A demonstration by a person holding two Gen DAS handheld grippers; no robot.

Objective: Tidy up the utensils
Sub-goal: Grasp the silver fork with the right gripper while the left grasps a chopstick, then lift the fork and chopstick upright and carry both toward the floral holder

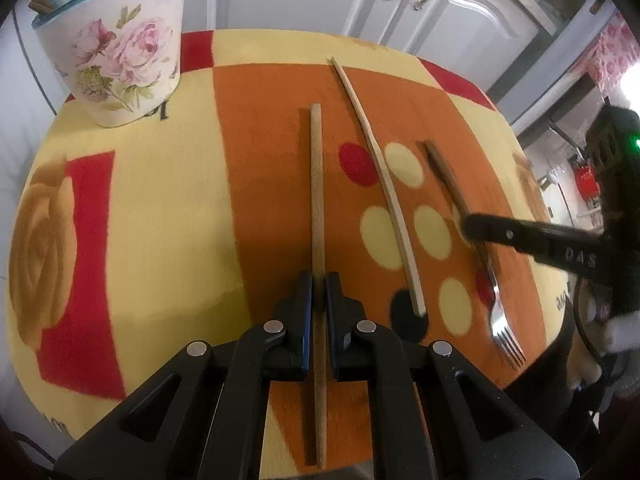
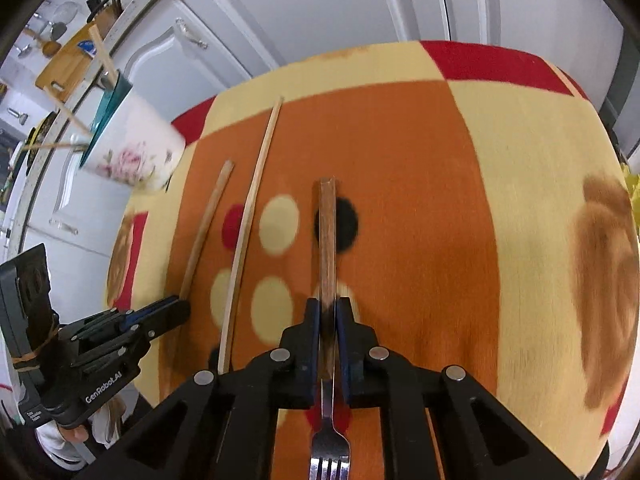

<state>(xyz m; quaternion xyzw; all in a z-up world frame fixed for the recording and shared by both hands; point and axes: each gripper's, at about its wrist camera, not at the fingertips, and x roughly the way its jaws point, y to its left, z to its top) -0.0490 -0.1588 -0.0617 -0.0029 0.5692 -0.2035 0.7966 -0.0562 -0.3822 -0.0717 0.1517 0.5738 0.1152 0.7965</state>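
My left gripper [image 1: 319, 280] is shut on a brown wooden stick [image 1: 317, 184] that lies along the cloth. A pale thin stick [image 1: 376, 152] lies to its right. My right gripper [image 2: 328, 306] is shut on a fork with a wooden handle [image 2: 328, 232]; its tines [image 2: 329, 466] point back toward the camera. In the left wrist view the fork [image 1: 496, 304] lies at the right with the right gripper [image 1: 476, 230] closed across its handle. A floral ceramic holder [image 1: 120, 52] with several utensils in it stands at the far left.
The table wears a yellow, orange and red patterned cloth [image 1: 160, 208]. White cabinet doors [image 2: 340, 8] stand behind the table. The floral holder [image 2: 136, 156] is at the table's far left corner, close to the edge.
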